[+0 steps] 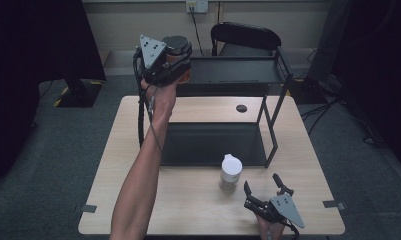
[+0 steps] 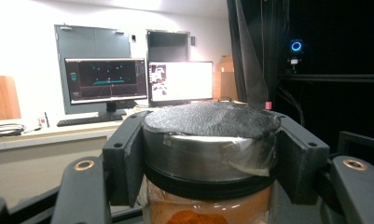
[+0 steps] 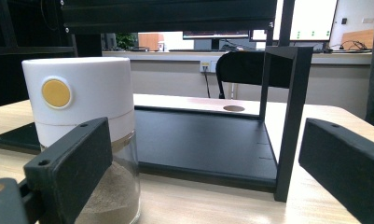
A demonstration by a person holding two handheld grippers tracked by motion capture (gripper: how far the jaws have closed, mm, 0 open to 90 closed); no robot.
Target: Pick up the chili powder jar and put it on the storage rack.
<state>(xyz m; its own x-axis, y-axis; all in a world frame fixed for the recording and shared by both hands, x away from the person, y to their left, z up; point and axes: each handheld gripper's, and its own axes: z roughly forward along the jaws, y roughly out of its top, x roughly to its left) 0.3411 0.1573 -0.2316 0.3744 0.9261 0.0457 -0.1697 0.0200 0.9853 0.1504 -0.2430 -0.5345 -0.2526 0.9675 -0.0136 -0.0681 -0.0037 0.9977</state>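
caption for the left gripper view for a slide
Left gripper jaws clamp a dark-lidded spice jar.

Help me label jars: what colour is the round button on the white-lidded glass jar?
Yellow button on the white-lidded glass jar, clearest in the right gripper view.

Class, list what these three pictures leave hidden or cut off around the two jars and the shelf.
- Dark-lidded jar: bottom cut off by the left gripper view's lower edge.
- White-lidded jar: base cut off in the right gripper view; its side partly behind a jaw.
- Black shelf: left end hidden by the raised left claw in the high view.
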